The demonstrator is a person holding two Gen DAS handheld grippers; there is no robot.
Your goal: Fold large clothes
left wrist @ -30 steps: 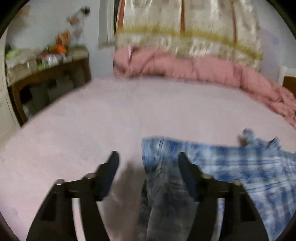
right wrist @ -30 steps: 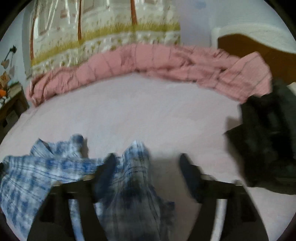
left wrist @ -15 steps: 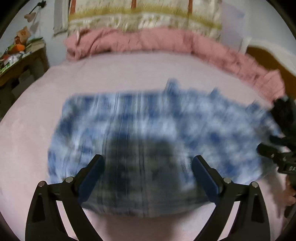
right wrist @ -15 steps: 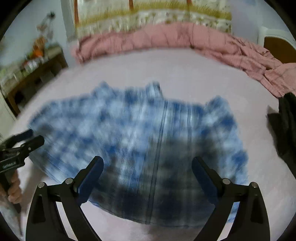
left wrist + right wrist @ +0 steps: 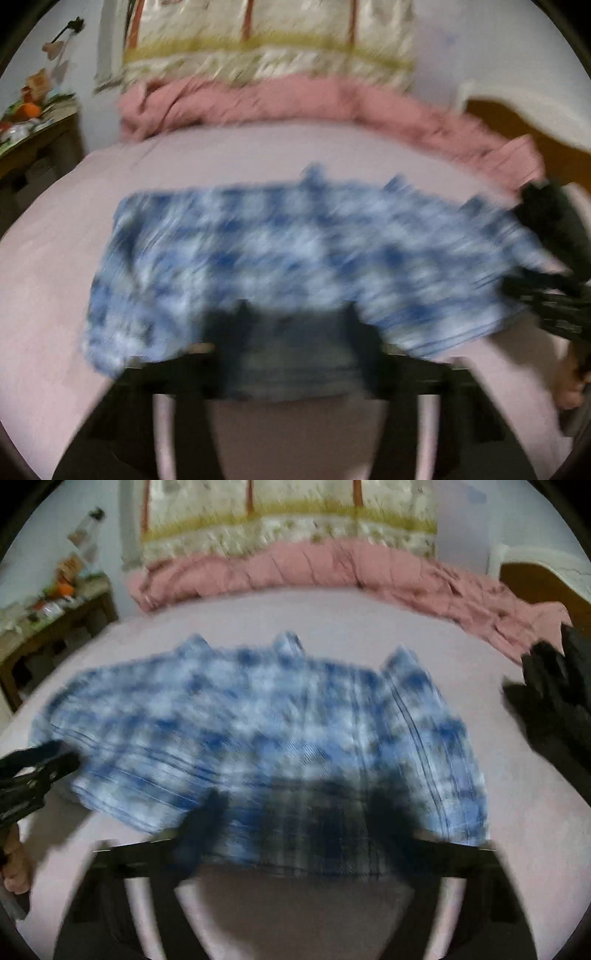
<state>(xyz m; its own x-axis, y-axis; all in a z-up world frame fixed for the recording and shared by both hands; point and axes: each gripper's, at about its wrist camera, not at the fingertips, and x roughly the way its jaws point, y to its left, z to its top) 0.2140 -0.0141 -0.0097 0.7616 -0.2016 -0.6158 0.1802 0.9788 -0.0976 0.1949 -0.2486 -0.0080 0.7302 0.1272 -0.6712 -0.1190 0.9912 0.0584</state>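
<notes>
— Two hand-held grippers: how are they?
— Left hand-held gripper (image 5: 299, 332) and right hand-held gripper (image 5: 299, 819) look spread wide over the blue checked shirt (image 5: 258, 731). Too blurry to see any grip.
— Where's the shirt?
— Flat on the pink bed (image 5: 332, 616), beside dark clothes (image 5: 554, 701).

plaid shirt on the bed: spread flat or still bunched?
Spread out. The plaid shirt lies wide across the pink bed, collar away from both cameras; motion blur hides finer wrinkles or folds.

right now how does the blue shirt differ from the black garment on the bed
The shirt is blue-and-white plaid; the black garment is plain and dark. The shirt is spread flat mid-bed; the garment sits bunched at the right edge. Both rest on the pink sheet.
</notes>
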